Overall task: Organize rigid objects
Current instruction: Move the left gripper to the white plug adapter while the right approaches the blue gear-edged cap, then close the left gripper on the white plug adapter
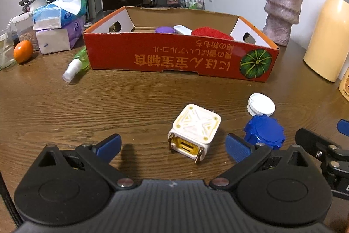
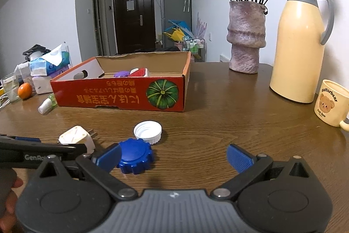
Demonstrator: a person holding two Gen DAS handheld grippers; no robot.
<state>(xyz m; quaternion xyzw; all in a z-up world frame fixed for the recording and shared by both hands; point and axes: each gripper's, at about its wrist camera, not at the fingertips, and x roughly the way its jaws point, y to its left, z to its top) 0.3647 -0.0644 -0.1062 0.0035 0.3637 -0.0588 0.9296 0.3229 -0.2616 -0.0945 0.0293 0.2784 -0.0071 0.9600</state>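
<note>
A white and yellow plug adapter (image 1: pixel 194 130) lies on the wooden table between the open fingers of my left gripper (image 1: pixel 173 145), just ahead of the tips. A blue ridged cap (image 1: pixel 265 132) and a white cap (image 1: pixel 261 104) lie right of it. In the right wrist view the blue cap (image 2: pixel 135 154) sits by the left finger of my open, empty right gripper (image 2: pixel 173 156), with the white cap (image 2: pixel 148 131) beyond and the adapter (image 2: pixel 77 138) to the left. The red cardboard box (image 1: pixel 181 58) holds a purple lid (image 1: pixel 165 30), a white piece and a red object (image 1: pixel 211 33).
A green spray bottle (image 1: pixel 76 66) lies left of the box. Tissue packs (image 1: pixel 56 30), an orange (image 1: pixel 23 51) and a glass stand far left. A vase (image 2: pixel 246 36), a cream thermos (image 2: pixel 302 43) and a bear mug (image 2: pixel 331 102) stand right. The box also shows in the right wrist view (image 2: pixel 122 93).
</note>
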